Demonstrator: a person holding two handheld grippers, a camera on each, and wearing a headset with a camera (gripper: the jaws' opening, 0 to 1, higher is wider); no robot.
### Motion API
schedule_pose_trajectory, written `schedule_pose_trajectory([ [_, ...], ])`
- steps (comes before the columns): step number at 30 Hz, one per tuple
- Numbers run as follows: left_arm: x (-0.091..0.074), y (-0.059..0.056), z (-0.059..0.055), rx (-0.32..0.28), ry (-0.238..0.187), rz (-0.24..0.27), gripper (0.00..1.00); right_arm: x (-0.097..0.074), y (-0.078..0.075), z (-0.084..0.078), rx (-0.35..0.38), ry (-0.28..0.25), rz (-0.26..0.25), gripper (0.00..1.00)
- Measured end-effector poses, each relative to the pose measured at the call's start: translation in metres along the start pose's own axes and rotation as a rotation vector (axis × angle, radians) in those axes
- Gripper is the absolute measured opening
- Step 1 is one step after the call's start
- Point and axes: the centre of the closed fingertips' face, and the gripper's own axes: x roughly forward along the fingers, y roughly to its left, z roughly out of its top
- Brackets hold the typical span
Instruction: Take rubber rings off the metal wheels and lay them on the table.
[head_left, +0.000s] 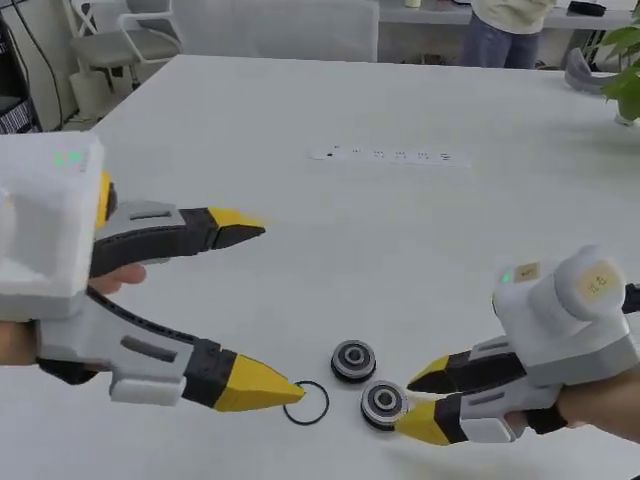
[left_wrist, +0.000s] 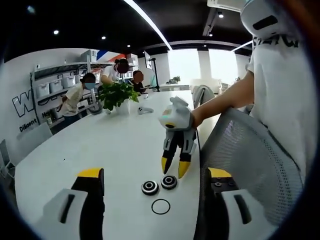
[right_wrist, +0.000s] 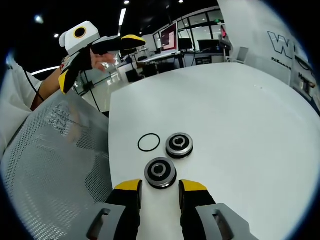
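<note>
Head view: we level the left gripper (head_left: 282, 312) rightward, its jaws spread wide and empty. By the bench's (head_left: 400, 250) near edge lie a thin black rubber ring (head_left: 306, 402) and 2 rubber-rimmed metal wheels (head_left: 353, 360). Left gripper view: our right gripper (left_wrist: 173, 172) points down at them. Right gripper view: its jaws stand slightly parted, empty, 1 wheel just ahead.

on tabletop (head_left: 400, 250): loose ring (head_left: 306, 402) left of near wheel (head_left: 383, 402) | far wheel (head_left: 353, 360) just behind, beside near wheel | left tongs (head_left: 281, 312) left of ring, lower tip just beside it | right tongs (head_left: 405, 402) just right of near wheel | power strip (head_left: 385, 155) well behind
</note>
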Motion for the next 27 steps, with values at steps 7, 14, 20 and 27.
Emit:
schedule_pose_trajectory([
  [7,0.038,-0.01,0.002,0.046,0.003,-0.042,0.79,0.002,0.001,-0.006,0.0,0.013,0.011,0.27],
  [14,0.07,-0.028,-0.007,0.057,0.005,-0.132,0.73,0.003,0.002,-0.008,-0.001,0.018,0.013,0.26],
  [20,0.081,-0.03,-0.013,0.01,-0.019,-0.153,0.7,0.003,0.001,-0.008,-0.001,0.019,0.013,0.26],
  [27,0.091,-0.02,-0.022,-0.032,-0.039,-0.112,0.6,0.005,0.001,-0.007,-0.005,0.018,0.017,0.26],
])
